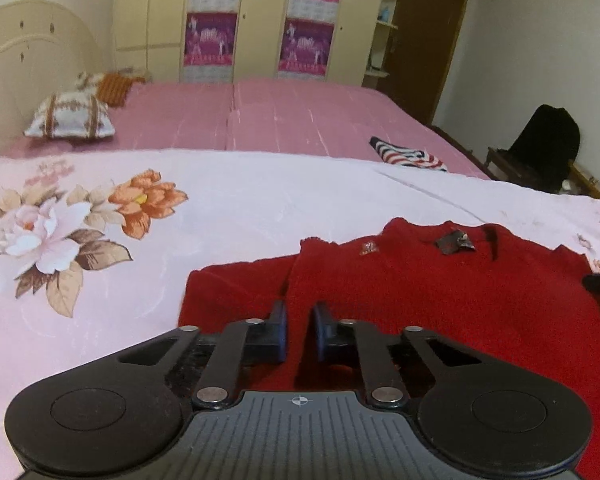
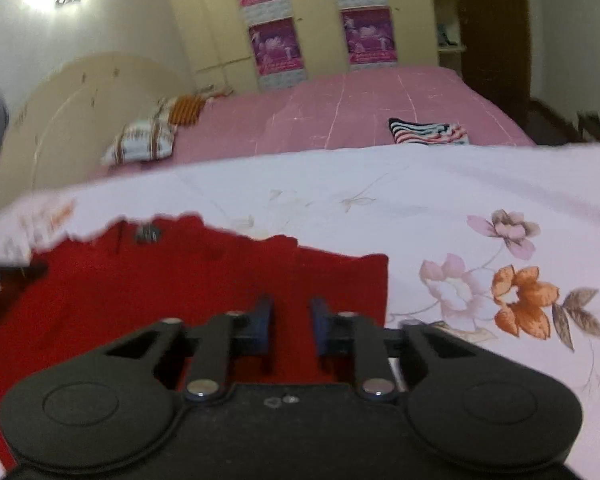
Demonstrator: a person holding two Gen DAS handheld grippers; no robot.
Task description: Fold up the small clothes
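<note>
1. Two layers of bedding are seen: a pale floral sheet (image 1: 228, 216) is spread over the near part of the bed, and a plain pink bedspread (image 1: 260, 120) covers the far part up to a cream wardrobe (image 1: 260, 20) with purple posters
2. A curved cream headboard (image 1: 28, 56) with patterned pillows (image 1: 70, 120) is seen at the far left; a brown door (image 1: 428, 40) and a dark chair (image 1: 548, 148) are seen at the right
3. A folded striped garment (image 1: 408, 156) lies on the pink bedspread near the bed's right edge, well apart from the work area
4. The red sweater (image 1: 440, 292) is laid flat on the floral sheet, collar toward the wardrobe, one sleeve end near the sheet's middle
5. The left gripper (image 1: 300, 320) is held over the sweater's left side with a gap between its fingers, nothing grasped
6. The right gripper (image 2: 290, 316) is seen over the sweater's right edge, fingers likewise parted and unloaded; this view is blurred
7. Bare floral sheet is left on both sides of the sweater
</note>
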